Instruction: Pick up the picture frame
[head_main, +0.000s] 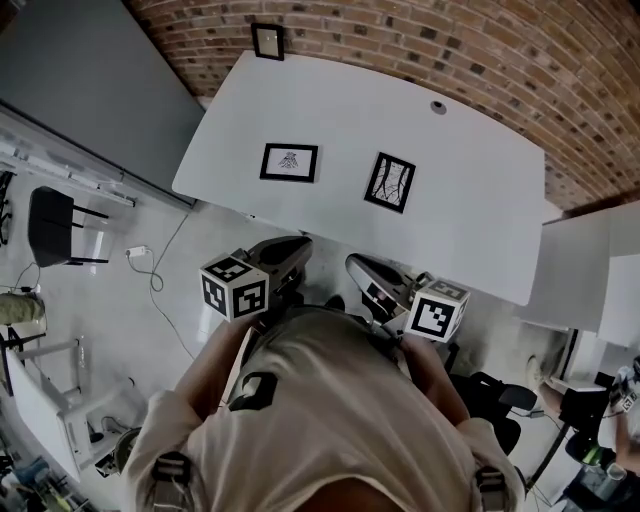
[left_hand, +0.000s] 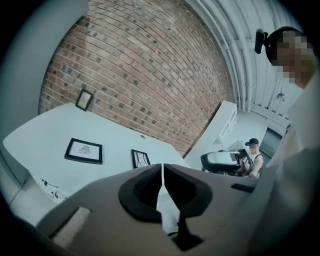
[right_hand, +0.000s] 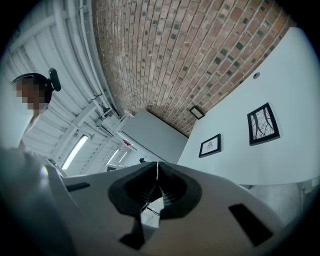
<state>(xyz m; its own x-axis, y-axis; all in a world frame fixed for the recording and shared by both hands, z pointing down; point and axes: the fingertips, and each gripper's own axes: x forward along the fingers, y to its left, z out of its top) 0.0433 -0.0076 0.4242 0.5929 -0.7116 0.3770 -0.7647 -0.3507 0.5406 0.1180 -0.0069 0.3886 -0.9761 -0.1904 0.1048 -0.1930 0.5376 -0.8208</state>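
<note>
Brick wall (head_main: 400, 40) stood behind white table (head_main: 470, 200). L gripper (head_main: 290, 250) & R gripper (head_main: 355, 265) hung short of table's near edge, each w/ jaws pressed together, nothing btwn. Mid-table, apart from both, lay landscape frame (head_main: 289, 162) at left, portrait frame (head_main: 390, 182) at right. Small frame (head_main: 267, 41) stood upright by wall.

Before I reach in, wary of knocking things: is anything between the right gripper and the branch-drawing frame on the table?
Nothing visible: only bare table lies between the right gripper and the branch-drawing frame.
</note>
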